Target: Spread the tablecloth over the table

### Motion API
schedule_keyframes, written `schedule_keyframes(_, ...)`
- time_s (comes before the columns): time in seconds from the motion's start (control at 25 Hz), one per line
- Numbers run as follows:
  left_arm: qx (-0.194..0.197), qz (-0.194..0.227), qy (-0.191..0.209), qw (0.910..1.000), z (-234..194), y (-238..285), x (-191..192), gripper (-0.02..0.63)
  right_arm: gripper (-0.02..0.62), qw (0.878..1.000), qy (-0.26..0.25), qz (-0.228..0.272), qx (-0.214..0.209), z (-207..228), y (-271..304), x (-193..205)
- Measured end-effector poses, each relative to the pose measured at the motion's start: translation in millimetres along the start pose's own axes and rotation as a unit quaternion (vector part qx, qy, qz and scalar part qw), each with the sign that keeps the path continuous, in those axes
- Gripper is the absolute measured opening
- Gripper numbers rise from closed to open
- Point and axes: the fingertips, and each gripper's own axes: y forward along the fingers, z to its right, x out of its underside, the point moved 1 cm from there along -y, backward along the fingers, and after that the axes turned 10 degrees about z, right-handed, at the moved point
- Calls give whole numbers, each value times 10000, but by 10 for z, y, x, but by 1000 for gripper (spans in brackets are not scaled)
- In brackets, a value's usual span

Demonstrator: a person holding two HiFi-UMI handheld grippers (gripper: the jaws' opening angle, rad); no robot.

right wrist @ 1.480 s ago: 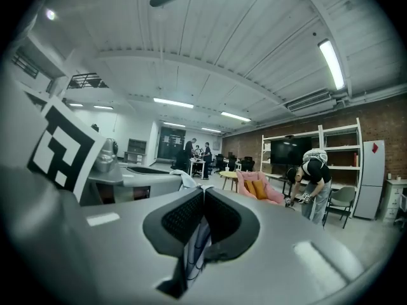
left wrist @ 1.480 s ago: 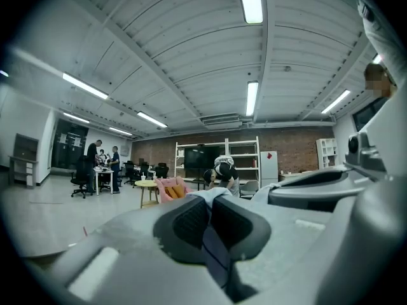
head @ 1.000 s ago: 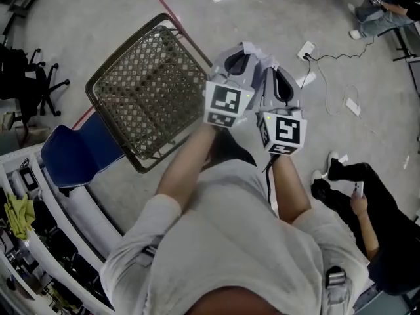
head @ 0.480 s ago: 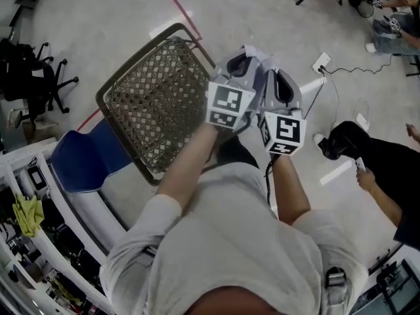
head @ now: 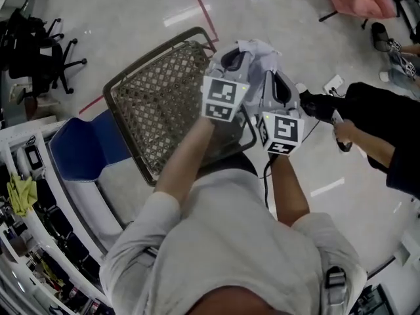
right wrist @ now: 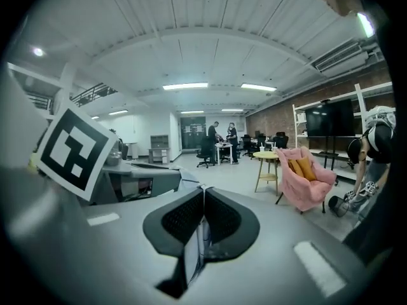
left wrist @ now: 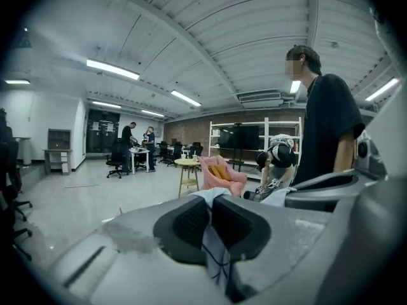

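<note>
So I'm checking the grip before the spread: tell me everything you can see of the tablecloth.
The tablecloth is thin, pale fabric with fine dark crossing lines, bunched into a crumpled wad. The left gripper and the right gripper are side by side, each shut on a fold of it, holding it in the air above the floor. None of it is spread out, and the grippers hide most of it.

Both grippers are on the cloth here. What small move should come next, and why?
Probably draw the two apart while both stay shut. The left gripper and right gripper each pinch the tablecloth, which sits bunched between them as they point side by side.
</note>
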Motion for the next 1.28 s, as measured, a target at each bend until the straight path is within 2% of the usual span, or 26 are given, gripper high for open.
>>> schedule_keyframes(0.4, -518, -73, -37, 9986, -828, -10, 71, 26, 8, 9989, 103, 114, -450, -409, 598, 23)
schedule_keyframes(0.76, -672, -175, -253, 9973, -1306, 179, 176, 26, 7, 9987, 104, -4, -494, -441, 953, 73)
schedule_keyframes(0.96, -841, -149, -397, 9956, -1662, 236, 148, 26, 7, 9983, 90, -8, -582, -598, 1117, 66)
schedule_keyframes(1.28, -1318, -76, -408, 9904, -2103, 87, 146, 26, 7, 9964, 76, -73, -840, -764, 1397, 103)
